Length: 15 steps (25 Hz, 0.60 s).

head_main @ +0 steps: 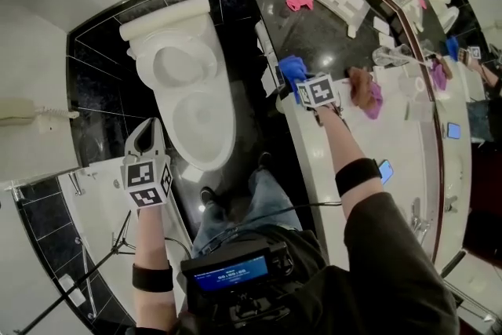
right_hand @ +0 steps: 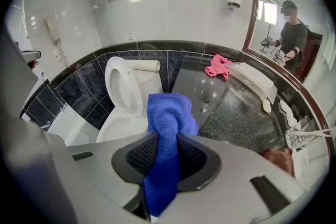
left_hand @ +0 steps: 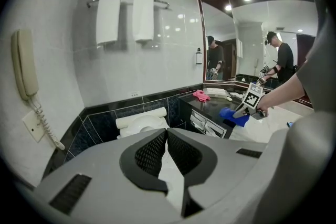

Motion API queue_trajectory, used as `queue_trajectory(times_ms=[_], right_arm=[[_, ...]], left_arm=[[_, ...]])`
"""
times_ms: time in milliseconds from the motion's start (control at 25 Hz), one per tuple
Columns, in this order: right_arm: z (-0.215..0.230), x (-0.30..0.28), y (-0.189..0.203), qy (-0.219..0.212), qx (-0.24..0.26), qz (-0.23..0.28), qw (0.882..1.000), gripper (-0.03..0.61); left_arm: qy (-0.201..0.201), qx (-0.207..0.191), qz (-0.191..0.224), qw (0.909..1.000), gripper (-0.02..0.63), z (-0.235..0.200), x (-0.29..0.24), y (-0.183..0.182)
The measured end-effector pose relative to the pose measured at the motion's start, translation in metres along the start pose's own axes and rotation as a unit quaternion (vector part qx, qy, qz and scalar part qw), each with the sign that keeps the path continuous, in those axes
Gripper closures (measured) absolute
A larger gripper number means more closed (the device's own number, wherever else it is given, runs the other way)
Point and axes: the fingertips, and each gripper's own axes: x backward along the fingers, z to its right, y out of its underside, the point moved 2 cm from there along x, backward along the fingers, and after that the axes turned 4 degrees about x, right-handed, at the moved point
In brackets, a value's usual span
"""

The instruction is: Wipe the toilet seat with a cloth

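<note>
The blue cloth [right_hand: 167, 113] pinched between the right gripper's [right_hand: 165, 157] jaws was soft, fuzzy terry with a matt nap. It sat against black pads [right_hand: 139, 157] of fine mesh-like texture, set in smooth matt grey plastic. Just beyond the jaws, the toilet [right_hand: 119, 86] was glossy white ceramic. Right of the jaws, the counter [right_hand: 236, 113] was polished dark speckled stone with light glints, and a soft pink cloth [right_hand: 218, 66] lay on it. Farther ahead, the white wall tiles [right_hand: 178, 2] were smooth and shiny, and the black tiles [right_hand: 86, 89] below them were equally glossy.
</note>
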Motion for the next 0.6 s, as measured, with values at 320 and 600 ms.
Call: queue_trajectory(times_ms=[320,600], right_arm=[[-0.074,0.06,-0.035,-0.006,-0.004,0.085,0.996,0.459],[-0.171,0.127,-0.057,-0.012,0.004,0.164,0.986,0.459]], left_arm=[[0.011,-0.003,0.024,0.9996,0.612,-0.035,0.036,0.004],[0.022,-0.01,0.057,0.9981,0.612,-0.072,0.085,0.007]])
